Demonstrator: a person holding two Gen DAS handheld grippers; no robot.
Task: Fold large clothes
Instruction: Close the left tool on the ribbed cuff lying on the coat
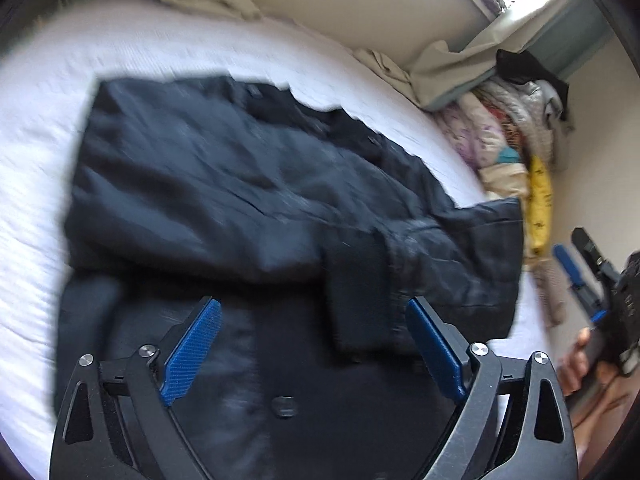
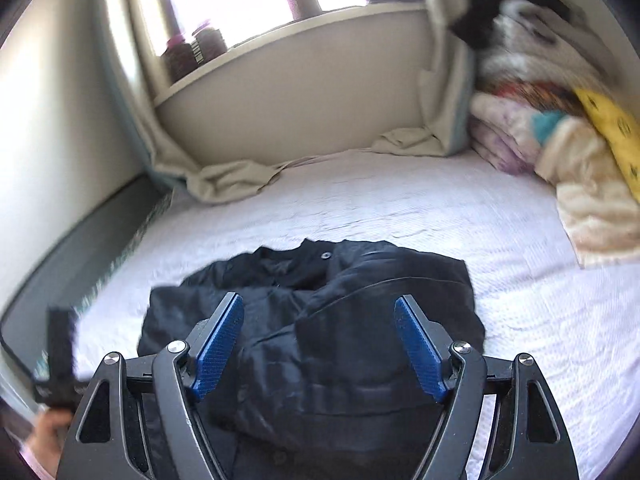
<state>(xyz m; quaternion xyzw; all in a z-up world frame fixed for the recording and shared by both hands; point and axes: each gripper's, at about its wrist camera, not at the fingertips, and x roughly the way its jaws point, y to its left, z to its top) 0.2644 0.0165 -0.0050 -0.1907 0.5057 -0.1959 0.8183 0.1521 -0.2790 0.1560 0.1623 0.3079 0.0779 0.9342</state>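
A: Coat (image 1: 248,184), dark, lying spread on the white bed (image 1: 36,168), partly folded, one sleeve laid across its front.

B: And in the right wrist view?

A: Same coat (image 2: 340,320), collar towards the window wall, a button showing near the neck.

B: What about the left gripper (image 1: 314,312)?

A: Its blue fingers (image 1: 192,352) stand wide apart above the lower part of the coat, with nothing pinched between them.

B: The right gripper (image 2: 320,312)?

A: Also spread wide, its fingers (image 2: 218,344) empty, hovering over the coat's near edge. From the left camera it shows off the bed's right side (image 1: 584,264), clear of the fabric.

B: Anything else?

A: Pile of bedding (image 2: 560,128) in the bed's far right corner, with a yellow cloth (image 2: 616,128) on it. Curtain hems (image 2: 232,180) rest on the mattress below the window. Both views are blurred.
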